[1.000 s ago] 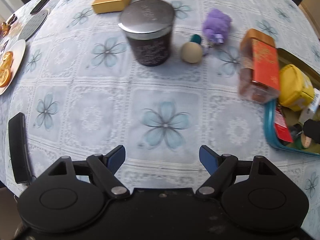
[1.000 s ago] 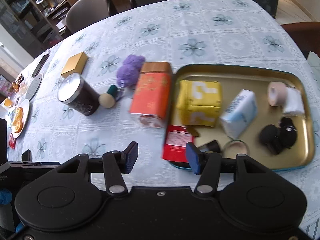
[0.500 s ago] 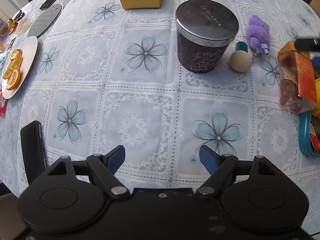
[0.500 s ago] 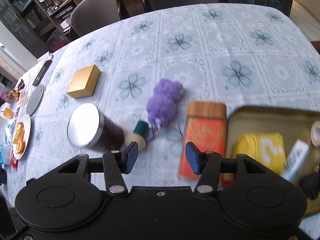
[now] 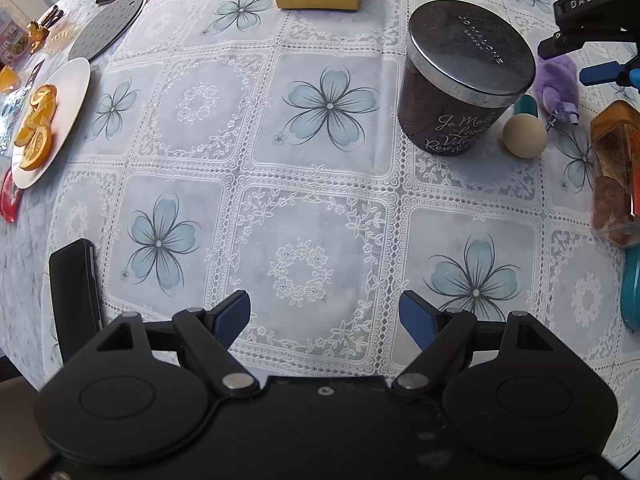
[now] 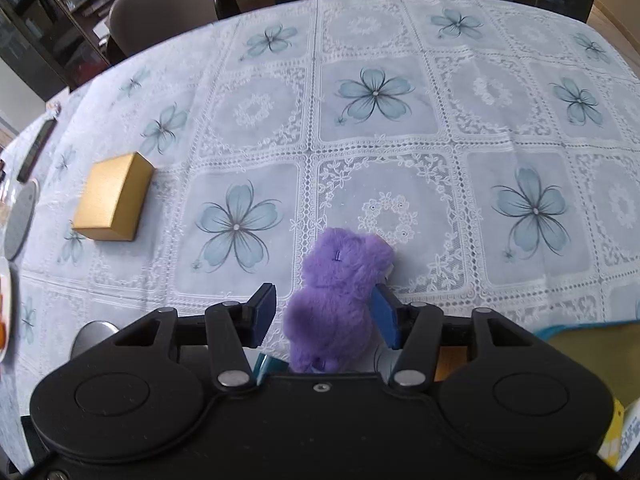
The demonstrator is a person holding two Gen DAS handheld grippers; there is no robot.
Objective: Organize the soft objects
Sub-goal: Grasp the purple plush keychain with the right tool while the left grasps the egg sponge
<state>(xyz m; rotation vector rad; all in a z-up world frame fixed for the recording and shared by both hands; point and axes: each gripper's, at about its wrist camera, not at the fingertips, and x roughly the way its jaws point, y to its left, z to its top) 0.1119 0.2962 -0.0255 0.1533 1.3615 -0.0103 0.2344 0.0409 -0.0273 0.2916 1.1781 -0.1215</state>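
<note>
A fluffy purple plush toy lies on the flowered tablecloth. My right gripper stands open around it. The plush fills most of the gap; the left pad stands clear of the fur, and the right pad is at its edge. In the left wrist view the same plush shows at the far right, under the right gripper's fingers. My left gripper hangs open over bare cloth with nothing between its pads.
A dark lidded candle jar, a beige ball and an orange tin stand close to the plush. A gold box lies farther left. A plate of orange slices sits at the left edge. The teal-rimmed tray is at the right.
My right gripper has swung left from above the tray and come down over the purple plush, which now sits between its jaws. The left gripper has drifted left.
</note>
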